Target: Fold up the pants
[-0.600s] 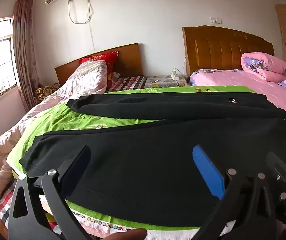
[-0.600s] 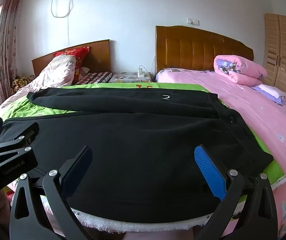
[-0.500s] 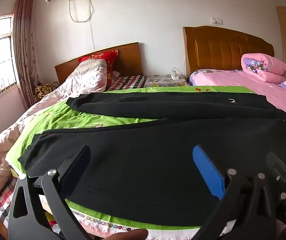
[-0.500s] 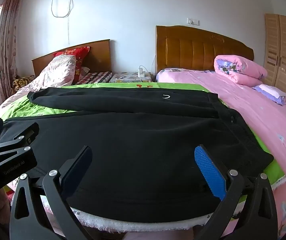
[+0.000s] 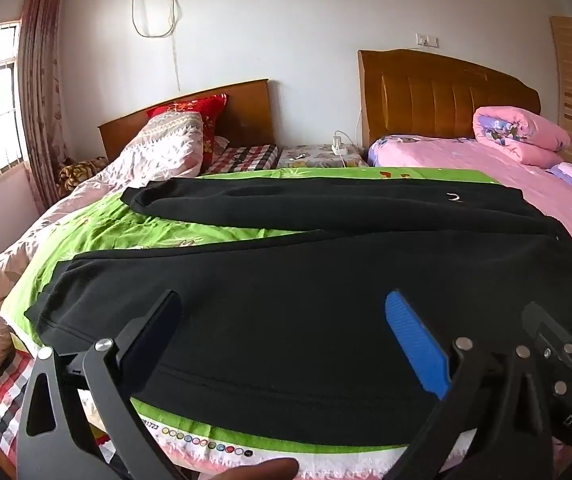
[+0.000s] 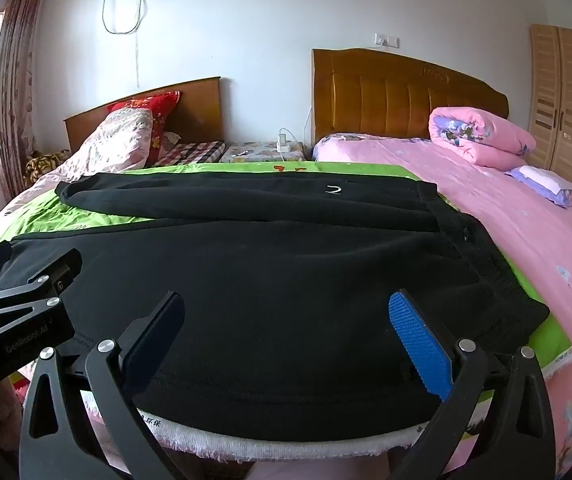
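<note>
Black pants [image 5: 306, 280] lie spread flat on a green sheet [image 5: 97, 232] on the bed, legs to the left, waistband to the right; they also show in the right wrist view [image 6: 286, 272]. The far leg carries a small white logo [image 6: 334, 189]. My left gripper [image 5: 281, 320] is open and empty, above the near leg close to the bed's front edge. My right gripper [image 6: 286, 320] is open and empty, above the near leg toward the waistband [image 6: 482, 256]. The left gripper's body [image 6: 17, 316] shows at the left of the right wrist view.
A pink bed [image 6: 526, 224] with a rolled pink quilt [image 6: 482, 140] lies to the right. A patterned quilt [image 5: 157, 152] and red pillow [image 5: 201, 112] lie at the back left. A nightstand with a charger [image 5: 340, 148] stands between the headboards. A wardrobe [image 6: 566, 100] is at far right.
Both views have shifted very slightly; both grippers stay open above the near leg and the pants have not moved.
</note>
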`<action>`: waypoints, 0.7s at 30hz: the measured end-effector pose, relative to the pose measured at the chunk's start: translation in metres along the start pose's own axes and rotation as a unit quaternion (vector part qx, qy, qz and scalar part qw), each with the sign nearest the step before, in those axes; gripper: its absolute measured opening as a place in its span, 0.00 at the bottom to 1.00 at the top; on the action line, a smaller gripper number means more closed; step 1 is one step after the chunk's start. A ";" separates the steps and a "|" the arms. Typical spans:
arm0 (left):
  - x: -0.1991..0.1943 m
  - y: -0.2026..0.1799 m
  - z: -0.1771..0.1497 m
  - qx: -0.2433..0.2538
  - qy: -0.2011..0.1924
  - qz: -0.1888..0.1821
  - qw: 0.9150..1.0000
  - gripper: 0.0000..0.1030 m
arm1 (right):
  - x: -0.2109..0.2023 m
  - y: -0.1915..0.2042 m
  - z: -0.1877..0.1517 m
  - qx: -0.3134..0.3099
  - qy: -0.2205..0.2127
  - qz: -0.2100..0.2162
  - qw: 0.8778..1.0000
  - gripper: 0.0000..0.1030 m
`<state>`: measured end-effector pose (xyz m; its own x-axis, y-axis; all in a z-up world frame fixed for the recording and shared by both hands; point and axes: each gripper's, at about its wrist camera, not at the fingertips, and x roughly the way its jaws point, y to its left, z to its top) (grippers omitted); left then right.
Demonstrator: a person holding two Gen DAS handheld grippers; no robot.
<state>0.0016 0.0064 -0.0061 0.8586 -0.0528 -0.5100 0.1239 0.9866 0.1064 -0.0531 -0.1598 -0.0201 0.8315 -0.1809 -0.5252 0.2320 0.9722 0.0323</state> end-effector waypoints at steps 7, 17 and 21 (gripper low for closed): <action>0.002 0.000 -0.002 -0.003 0.006 -0.004 1.000 0.99 | -0.004 -0.003 -0.002 0.002 0.005 0.007 1.000 0.96; 0.004 0.002 -0.005 -0.003 0.011 -0.008 1.000 0.99 | -0.002 -0.005 -0.001 0.006 0.009 0.009 1.000 0.96; 0.006 0.003 -0.006 -0.005 0.013 -0.010 1.000 0.99 | -0.001 -0.006 -0.001 0.007 0.011 0.010 1.000 0.96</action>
<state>0.0037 0.0100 -0.0139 0.8427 -0.0693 -0.5339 0.1368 0.9867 0.0878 -0.0558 -0.1658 -0.0205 0.8254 -0.1575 -0.5421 0.2222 0.9734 0.0556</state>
